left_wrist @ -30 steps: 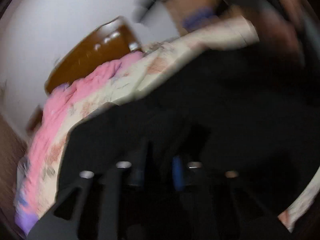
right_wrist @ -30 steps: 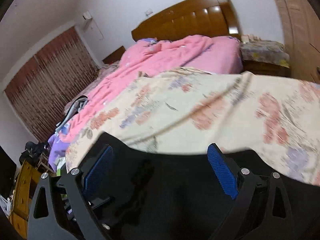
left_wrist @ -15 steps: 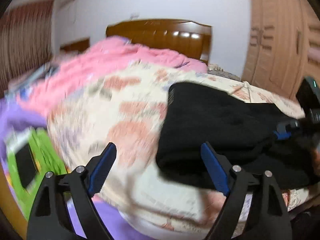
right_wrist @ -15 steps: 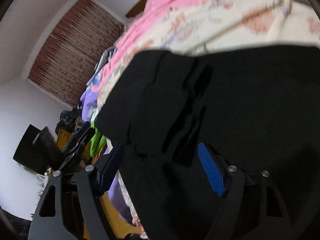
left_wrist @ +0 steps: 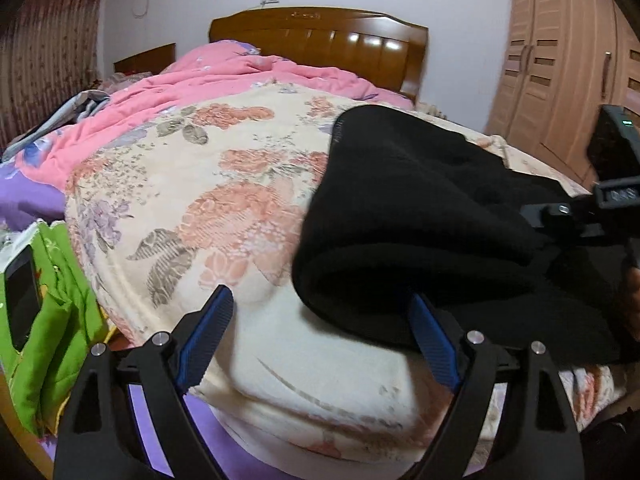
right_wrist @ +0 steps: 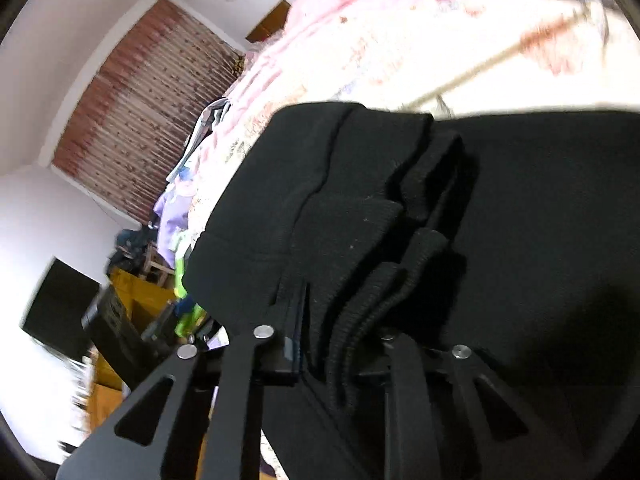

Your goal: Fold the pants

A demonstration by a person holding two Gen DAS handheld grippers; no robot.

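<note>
Black pants [left_wrist: 420, 216] lie folded in thick layers on a floral cream blanket [left_wrist: 224, 184] at the foot of a bed. My left gripper [left_wrist: 318, 300] stands open over the blanket; its right finger [left_wrist: 432, 344] sits just under the pants' rolled edge, and nothing is pinched. In the right wrist view the pants [right_wrist: 520, 220] fill the frame. My right gripper [right_wrist: 340, 320] is closing, with ribbed folds of the pants bunched tightly between its pads. The right gripper [left_wrist: 560, 216] also shows at the far right of the left wrist view, buried in the black cloth.
A pink quilt [left_wrist: 224, 76] covers the far half of the bed below a wooden headboard [left_wrist: 320, 36]. A wardrobe [left_wrist: 560, 80] stands at right. A green bag [left_wrist: 52, 320] hangs off the bed's left corner. Clutter and a dark screen [right_wrist: 60, 304] lie beyond the bed.
My left gripper let go of the black cloth, opened wide, rolled level and drew off to the left. My right gripper dropped onto the pants and closed on their folded layers.
</note>
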